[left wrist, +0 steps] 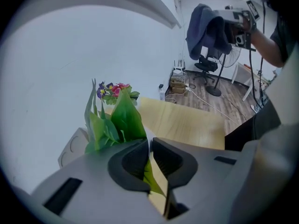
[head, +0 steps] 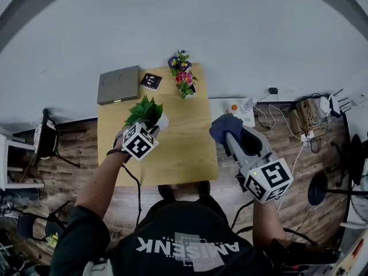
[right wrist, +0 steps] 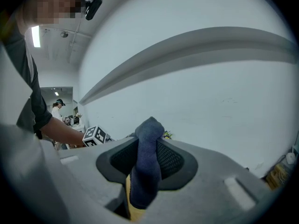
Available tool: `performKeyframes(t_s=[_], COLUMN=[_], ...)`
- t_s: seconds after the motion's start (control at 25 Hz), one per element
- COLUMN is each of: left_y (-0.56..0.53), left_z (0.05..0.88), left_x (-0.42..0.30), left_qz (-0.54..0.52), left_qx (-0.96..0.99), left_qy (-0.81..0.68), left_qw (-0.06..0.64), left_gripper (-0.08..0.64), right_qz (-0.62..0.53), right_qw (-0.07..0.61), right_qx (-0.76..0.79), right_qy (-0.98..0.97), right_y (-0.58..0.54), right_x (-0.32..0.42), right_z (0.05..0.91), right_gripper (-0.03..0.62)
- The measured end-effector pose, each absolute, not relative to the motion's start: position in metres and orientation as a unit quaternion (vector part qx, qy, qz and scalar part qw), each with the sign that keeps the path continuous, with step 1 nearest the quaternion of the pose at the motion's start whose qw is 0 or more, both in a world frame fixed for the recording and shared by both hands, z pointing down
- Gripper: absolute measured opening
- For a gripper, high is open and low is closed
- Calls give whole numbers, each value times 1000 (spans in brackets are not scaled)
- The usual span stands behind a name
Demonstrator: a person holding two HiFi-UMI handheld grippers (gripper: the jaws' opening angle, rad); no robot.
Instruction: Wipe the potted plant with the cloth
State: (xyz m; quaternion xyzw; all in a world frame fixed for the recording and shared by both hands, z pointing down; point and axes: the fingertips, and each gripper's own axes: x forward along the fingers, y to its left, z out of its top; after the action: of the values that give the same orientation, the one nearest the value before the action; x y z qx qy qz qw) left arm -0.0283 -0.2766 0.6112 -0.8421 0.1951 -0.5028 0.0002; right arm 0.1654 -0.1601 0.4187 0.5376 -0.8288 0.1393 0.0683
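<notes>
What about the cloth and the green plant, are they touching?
Apart. Head view shows bare table between the cloth and the green plant.

Tabletop (head: 178, 145): light wood, rectangular, standing on a plank floor (head: 75, 154). Flat grey box (head: 118, 85) sits in the far left corner. A small black patterned square (head: 150, 81) lies just beside it along the far edge. A pot of purple and pink flowers (head: 183, 75) stands at the far edge, near the far right corner. The green potted plant (head: 145, 111) is over the left half, mid-depth. Can't tell from the head view whether its white pot rests on the tabletop.
</notes>
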Motion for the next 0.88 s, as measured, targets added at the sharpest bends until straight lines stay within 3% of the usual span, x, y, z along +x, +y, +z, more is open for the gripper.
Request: performKeyframes(t_s=[0.64,0.88], left_y=[-219,-211], left_z=[448,416], left_x=[-49,-54], left_qz=[-395,-374], left_qx=[-903,-910], left_qy=[165,176], left_qw=[-38,-17], left_gripper=[29,28], right_qz=[79,68], right_qw=[38,30], right_qx=[458,414], right_qy=[-884,-907], right_y=[-187,-194], right_x=[102,69], right_z=[354,339], right_gripper=[114,114])
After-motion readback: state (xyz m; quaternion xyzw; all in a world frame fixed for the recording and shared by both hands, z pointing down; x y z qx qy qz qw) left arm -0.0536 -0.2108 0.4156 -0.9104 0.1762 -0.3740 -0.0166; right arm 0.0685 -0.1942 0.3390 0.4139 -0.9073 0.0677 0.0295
